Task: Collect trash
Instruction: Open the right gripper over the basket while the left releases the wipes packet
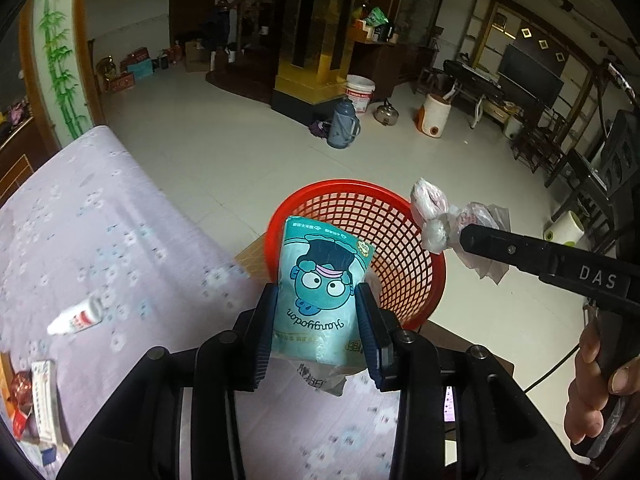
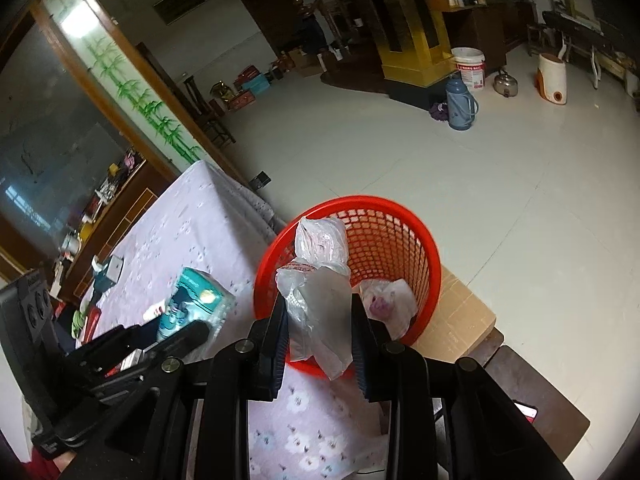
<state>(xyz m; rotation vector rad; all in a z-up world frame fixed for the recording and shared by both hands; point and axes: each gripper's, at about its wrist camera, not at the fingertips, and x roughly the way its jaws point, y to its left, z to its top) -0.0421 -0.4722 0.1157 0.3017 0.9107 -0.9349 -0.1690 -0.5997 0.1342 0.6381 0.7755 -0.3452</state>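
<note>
A red mesh basket (image 1: 404, 236) (image 2: 400, 240) stands just past the table's edge. My left gripper (image 1: 318, 300) is shut on a teal cartoon-printed tissue pack (image 1: 320, 288), held upright at the basket's near rim. The same tissue pack (image 2: 192, 300) shows at the left of the right wrist view. My right gripper (image 2: 320, 312) is shut on a crumpled clear plastic bag (image 2: 320, 276), held over the basket's near rim. In the left wrist view the right gripper (image 1: 460, 236) reaches in from the right with that plastic bag (image 1: 436, 216). Another crumpled bag (image 2: 390, 304) lies inside the basket.
A table with a lilac flowered cloth (image 1: 100, 232) carries a white tube (image 1: 78, 316) and boxes (image 1: 36, 404) at the left. The basket rests on a cardboard box (image 2: 460, 316). A blue thermos (image 1: 342, 124), a white bucket (image 1: 360, 92) and a kettle (image 1: 387, 114) stand on the tiled floor.
</note>
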